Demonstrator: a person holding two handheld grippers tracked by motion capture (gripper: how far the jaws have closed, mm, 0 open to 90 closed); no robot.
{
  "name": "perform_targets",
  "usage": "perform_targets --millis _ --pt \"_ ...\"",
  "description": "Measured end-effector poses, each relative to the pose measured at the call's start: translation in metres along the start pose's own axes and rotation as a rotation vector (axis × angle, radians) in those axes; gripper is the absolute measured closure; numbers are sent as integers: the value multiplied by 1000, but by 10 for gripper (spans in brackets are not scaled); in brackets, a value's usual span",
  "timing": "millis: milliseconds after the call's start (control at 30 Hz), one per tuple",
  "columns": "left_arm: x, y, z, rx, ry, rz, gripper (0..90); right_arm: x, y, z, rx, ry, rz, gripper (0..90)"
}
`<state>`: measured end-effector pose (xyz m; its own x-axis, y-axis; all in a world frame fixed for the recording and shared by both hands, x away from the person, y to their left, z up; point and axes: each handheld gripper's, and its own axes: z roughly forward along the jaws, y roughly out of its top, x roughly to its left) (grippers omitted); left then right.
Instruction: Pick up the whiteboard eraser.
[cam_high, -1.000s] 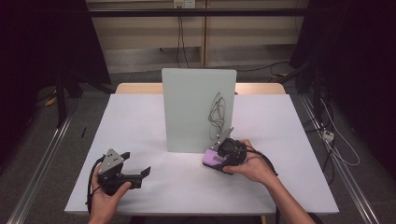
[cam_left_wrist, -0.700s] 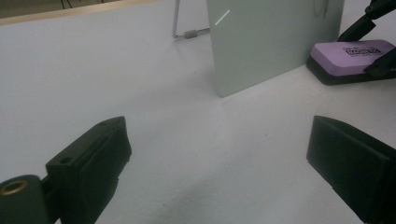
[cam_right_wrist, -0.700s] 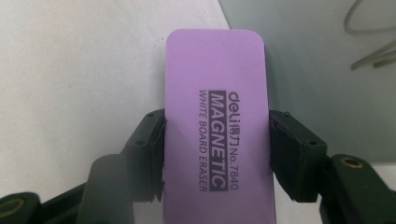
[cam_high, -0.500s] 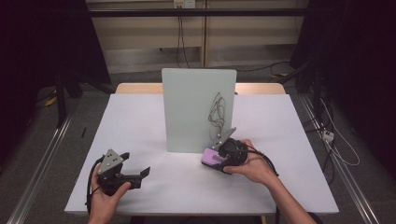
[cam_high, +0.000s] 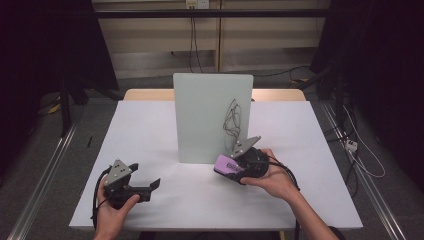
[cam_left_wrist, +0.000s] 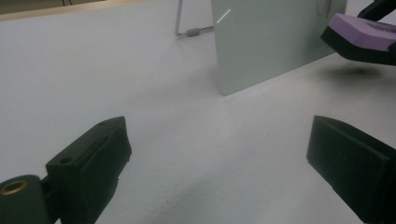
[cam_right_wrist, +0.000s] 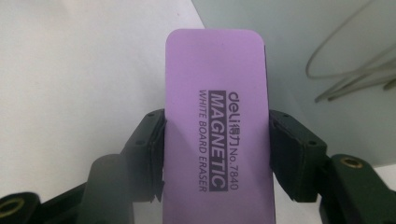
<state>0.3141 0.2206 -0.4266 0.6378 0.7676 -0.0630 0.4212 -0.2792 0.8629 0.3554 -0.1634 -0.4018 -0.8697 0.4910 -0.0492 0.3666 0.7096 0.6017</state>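
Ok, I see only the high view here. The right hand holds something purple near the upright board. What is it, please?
Observer: A whiteboard eraser. The right gripper view shows print on it: "deli MAGNETIC WHITE BOARD ERASER No. 7840".
Operator: Is the right gripper really clamping it?
Observer: Yes, the right gripper has one black jaw pressed on each long side of it.
Operator: And the left gripper, open or shut?
Observer: The left gripper is open; its jaws stand wide apart above the bare white table.
Operator: How does the board stand?
Observer: In the left gripper view, a metal leg shows behind the board.
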Motion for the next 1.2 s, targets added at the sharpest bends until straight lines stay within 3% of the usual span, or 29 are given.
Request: perform_targets --millis 233,667,900,1200 --pt "1 -1 0 4 4 -3 58 -4 -2 -4 -30 -18 20 417" --pt "1 -3 -1 13 -12 -12 58 -6 -4 -23 -182 -79 52 417" --pt "-1 -2 -1 8 -8 -2 58 -3 -4 -25 -202 -97 39 417" --pt "-3 -1 -2 11 -8 7 58 -2 -5 -31 -236 -154 47 417"
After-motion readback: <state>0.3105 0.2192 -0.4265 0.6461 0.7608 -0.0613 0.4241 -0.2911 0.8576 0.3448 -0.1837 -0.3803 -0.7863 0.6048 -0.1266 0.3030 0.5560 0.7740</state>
